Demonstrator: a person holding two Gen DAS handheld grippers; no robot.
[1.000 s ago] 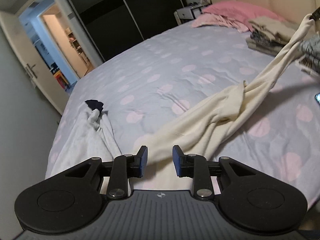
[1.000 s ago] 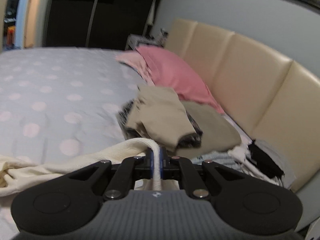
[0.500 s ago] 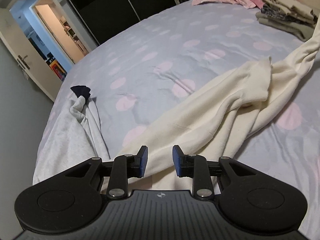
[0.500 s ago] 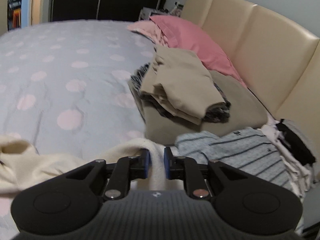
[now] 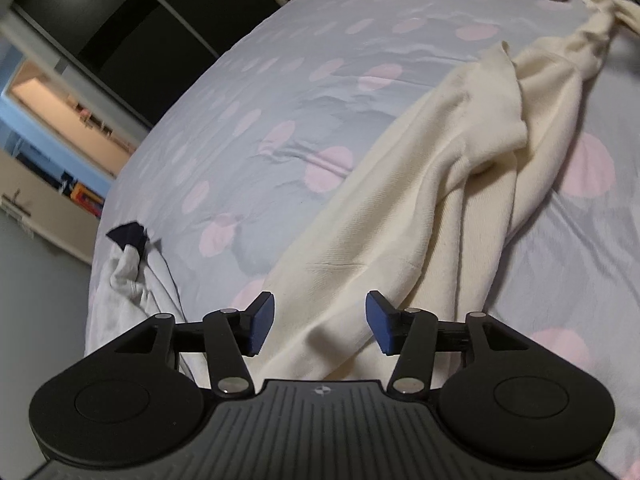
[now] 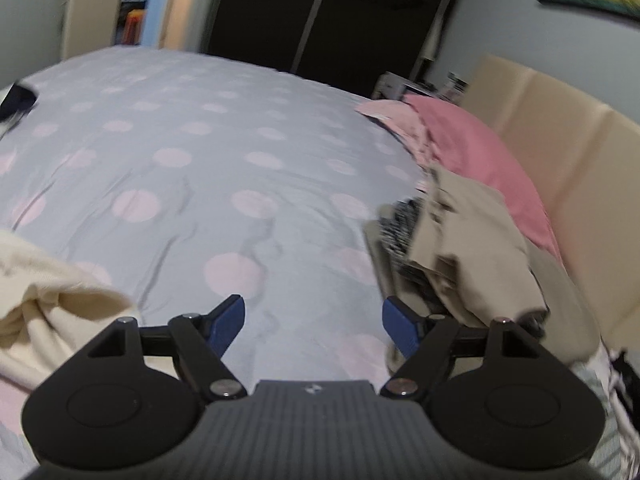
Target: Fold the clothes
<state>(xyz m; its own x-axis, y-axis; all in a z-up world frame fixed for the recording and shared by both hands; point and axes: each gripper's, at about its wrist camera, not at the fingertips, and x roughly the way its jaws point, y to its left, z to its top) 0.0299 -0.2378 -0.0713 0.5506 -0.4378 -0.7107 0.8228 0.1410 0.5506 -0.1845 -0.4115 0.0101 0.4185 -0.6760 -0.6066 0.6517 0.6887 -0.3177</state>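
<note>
A cream garment (image 5: pixel 432 200) lies crumpled in a long diagonal band across the grey bedspread with pink dots (image 5: pixel 280 92). My left gripper (image 5: pixel 320 326) is open, its jaws wide apart, just above the garment's near end. My right gripper (image 6: pixel 312 326) is open and empty above bare bedspread (image 6: pixel 240 208); part of the cream garment (image 6: pixel 44 304) lies to its left.
A pile of folded beige and patterned clothes (image 6: pixel 460 236) sits to the right by pink pillows (image 6: pixel 472 140) and the padded headboard (image 6: pixel 568 152). A white garment with a dark patch (image 5: pixel 128 276) lies at the bed's left edge. A dark wardrobe and an open doorway stand beyond.
My right gripper has opened and let go of the cream garment, which has dropped onto the bed. My left gripper has opened wider and moved lower over the garment.
</note>
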